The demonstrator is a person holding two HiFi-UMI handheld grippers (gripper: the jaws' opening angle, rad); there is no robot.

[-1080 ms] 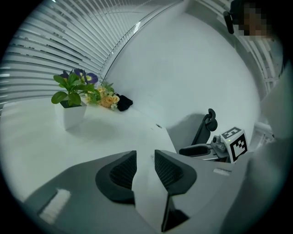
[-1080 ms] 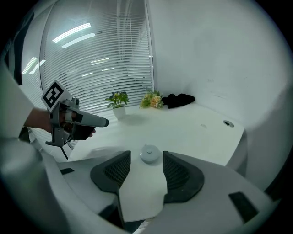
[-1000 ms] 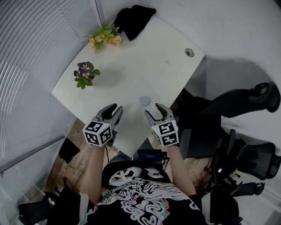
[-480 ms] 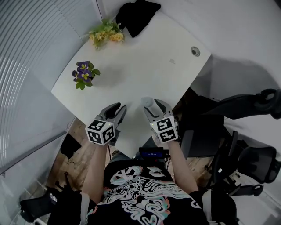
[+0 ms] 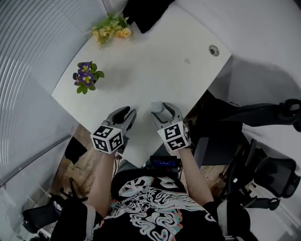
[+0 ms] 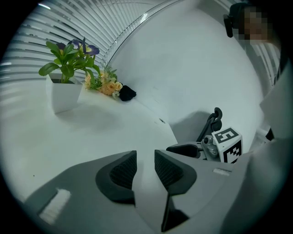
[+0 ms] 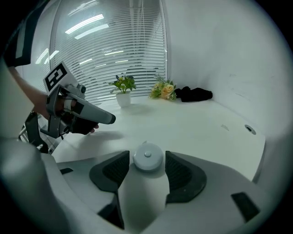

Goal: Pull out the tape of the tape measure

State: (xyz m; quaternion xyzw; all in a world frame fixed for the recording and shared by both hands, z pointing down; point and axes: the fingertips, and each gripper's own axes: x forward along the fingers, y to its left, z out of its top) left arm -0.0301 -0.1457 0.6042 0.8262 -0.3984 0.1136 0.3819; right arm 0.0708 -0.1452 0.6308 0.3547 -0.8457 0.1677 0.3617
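Note:
The tape measure [image 7: 148, 157] is a small round pale-grey disc lying flat on the white table [image 5: 155, 61], near its front edge. My right gripper [image 7: 147, 170] is open and straddles it. The disc lies between the two dark pads, close to the left pad and with a gap to the right one. In the head view the disc [image 5: 155, 107] shows partly under the right gripper [image 5: 163, 108]. My left gripper [image 5: 124, 114] hovers beside it over the table's front edge. It is open, with nothing between its pads [image 6: 124, 171].
A white pot of purple flowers [image 5: 84, 78] stands at the table's left. A yellow flower bunch [image 5: 111, 34] and a black cloth [image 5: 144, 8] lie at the far end. A cable hole [image 5: 214, 50] is near the right edge. Black office chairs [image 5: 263, 115] stand to the right.
Both grippers have sunk and moved forward over the table. The right gripper, which was short of the tape measure, now has its jaws either side of it.

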